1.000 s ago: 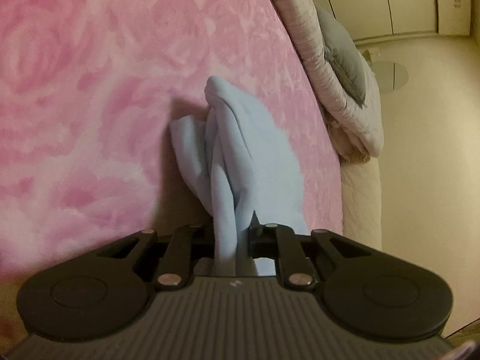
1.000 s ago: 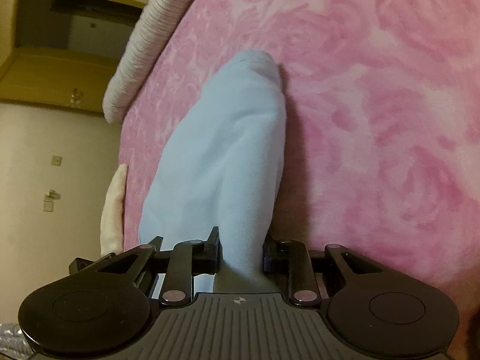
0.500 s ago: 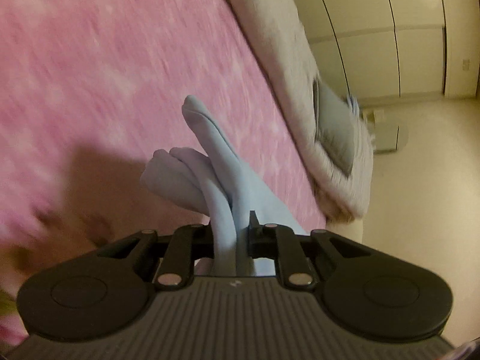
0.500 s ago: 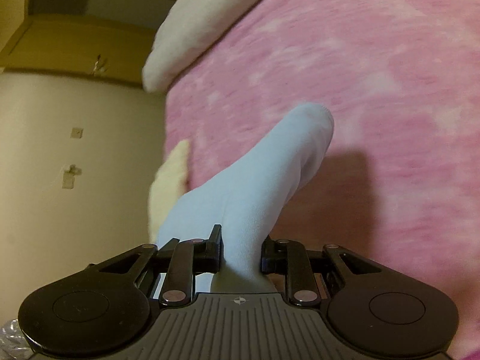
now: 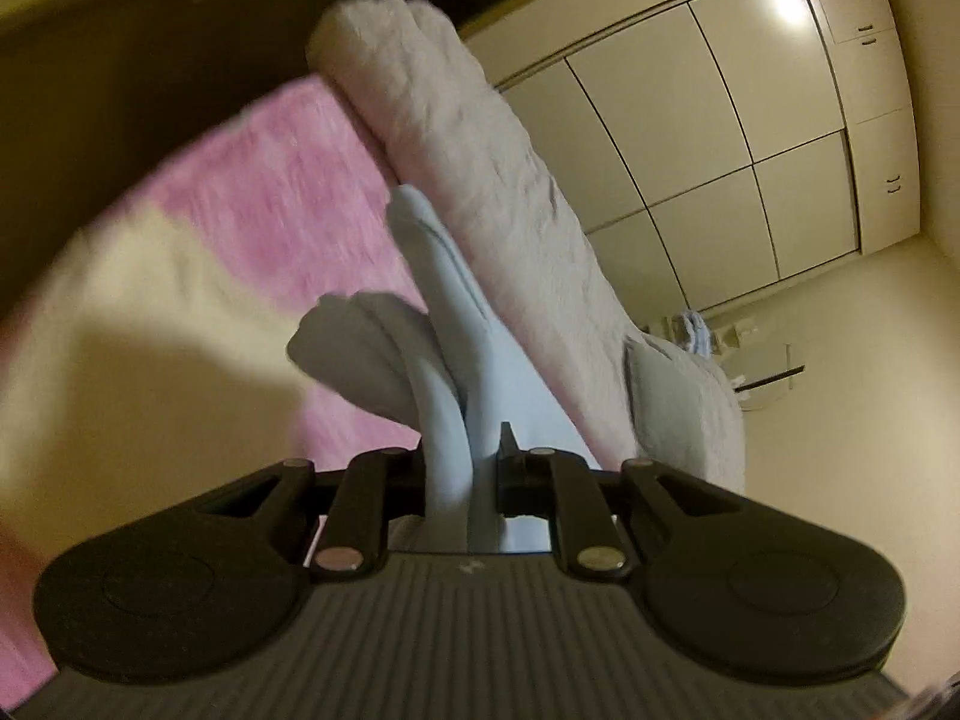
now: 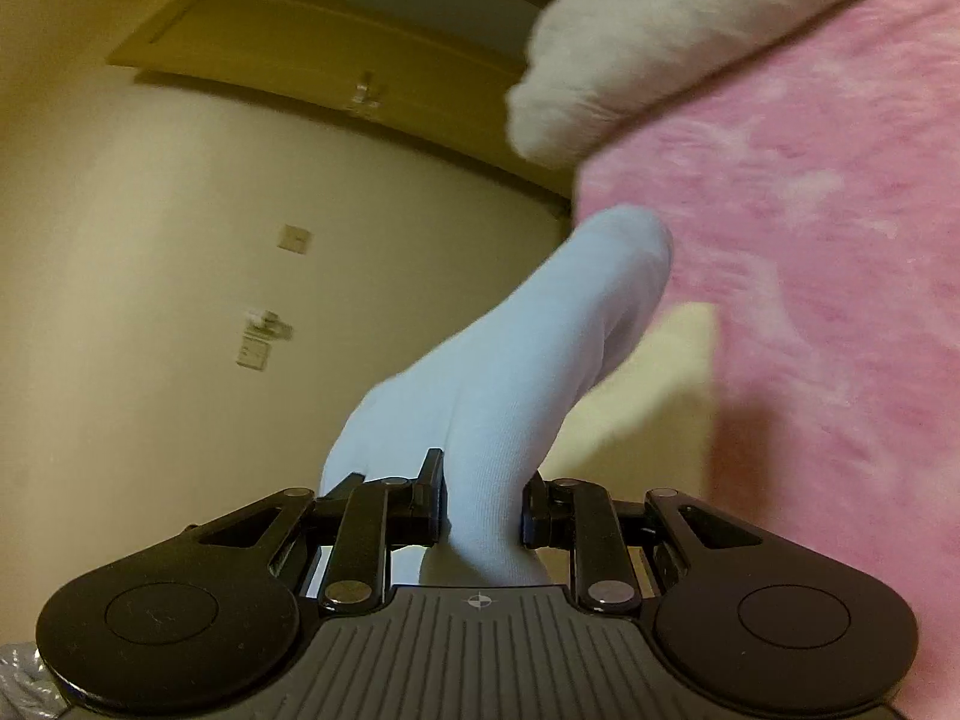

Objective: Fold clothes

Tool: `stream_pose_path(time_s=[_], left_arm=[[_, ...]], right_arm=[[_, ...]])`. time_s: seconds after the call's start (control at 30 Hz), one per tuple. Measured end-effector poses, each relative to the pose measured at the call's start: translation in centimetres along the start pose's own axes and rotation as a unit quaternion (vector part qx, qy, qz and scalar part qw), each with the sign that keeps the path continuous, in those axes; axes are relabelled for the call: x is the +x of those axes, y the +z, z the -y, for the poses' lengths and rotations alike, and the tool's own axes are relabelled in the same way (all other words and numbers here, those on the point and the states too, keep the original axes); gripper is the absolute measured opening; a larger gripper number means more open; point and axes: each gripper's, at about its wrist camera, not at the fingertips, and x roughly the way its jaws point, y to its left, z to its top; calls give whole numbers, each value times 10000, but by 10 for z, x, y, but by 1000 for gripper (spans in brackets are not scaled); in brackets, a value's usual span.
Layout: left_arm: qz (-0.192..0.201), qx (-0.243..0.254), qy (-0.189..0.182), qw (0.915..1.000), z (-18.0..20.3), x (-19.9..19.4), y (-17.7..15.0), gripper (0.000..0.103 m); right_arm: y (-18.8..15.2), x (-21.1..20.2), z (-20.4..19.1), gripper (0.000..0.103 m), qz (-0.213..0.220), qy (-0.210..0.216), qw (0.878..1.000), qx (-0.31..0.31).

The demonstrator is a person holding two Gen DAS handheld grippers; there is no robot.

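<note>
A rolled whitish quilt point(image 5: 480, 192) is lying along the pink fleecy blanket point(image 6: 810, 240); both the left gripper point(image 5: 462, 480) and the right gripper point(image 6: 483, 510) are clamping the light-blue knit garment point(image 6: 516, 360).

Right gripper point(image 6: 483, 516) clamped on a light blue garment point(image 6: 528, 360).
The cloth passes between both jaws and rises forward, ending in a rounded fold. To its right lies a pink blanket point(image 6: 810, 240) beneath a white rolled quilt point(image 6: 630, 42); to its left stands a beige wall point(image 6: 150, 270) with a switch plate point(image 6: 295, 238).
</note>
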Motion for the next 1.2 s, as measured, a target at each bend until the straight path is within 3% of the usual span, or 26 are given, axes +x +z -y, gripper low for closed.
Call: stream_pose_path(time_s=[0.1, 0.17, 0.23, 0.3, 0.33, 0.57, 0.67, 0.7, 0.73, 0.8, 0.93, 1.0, 1.1, 1.2], left_arm=[[-145, 55, 329, 9993, -52, 16, 27, 13], [-399, -163, 844, 9955, -100, 35, 36, 14], [-839, -454, 1382, 9858, -145, 58, 31, 15], [-797, -689, 1226, 9868, -167, 61, 25, 18], [-702, -848, 1013, 9887, -172, 57, 24, 19], [-623, -977, 926, 9889, -173, 31, 3, 30], [-550, -979, 848, 9901, -174, 20, -11, 26], [-518, -944, 842, 9906, -174, 18, -13, 16], [-485, -909, 836, 9912, -174, 16, -15, 15], [-480, -695, 941, 9920, -167, 14, -11, 13], [-517, -243, 1173, 9915, -156, 12, -10, 13], [-577, -79, 1345, 9892, -155, 16, -14, 16], [-548, 103, 1545, 9864, -149, 15, -15, 21], [-377, 441, 1898, 9801, -131, -2, -12, 21]], right_arm=[[-16, 59, 28, 22, 104, -38, 9998, 159], [-30, 100, 57, 23, 90, -219, 9990, 370], [-47, 136, 90, 30, -323, -728, 9945, 675], [-63, 160, 113, 37, -742, -1209, 9866, 806], [-66, 159, 115, 41, -667, -1117, 9889, 719], [-59, 128, 123, 47, -1002, -1063, 9882, 453], [-68, 112, 129, 47, -1009, -1088, 9877, 489], [-71, 108, 131, 46, -1008, -1105, 9875, 500], [-67, 112, 123, 33, -1002, -1167, 9869, 486], [-65, 120, 114, 24, -1009, -1236, 9862, 448], [-62, 124, 95, 21, -983, -1223, 9873, 238], [-68, 129, 97, 22, -1000, -1531, 9831, 16], [-72, 136, 97, 37, -1001, -1883, 9767, -234], [-70, 134, 67, 39, -1049, -2265, 9640, -913]])
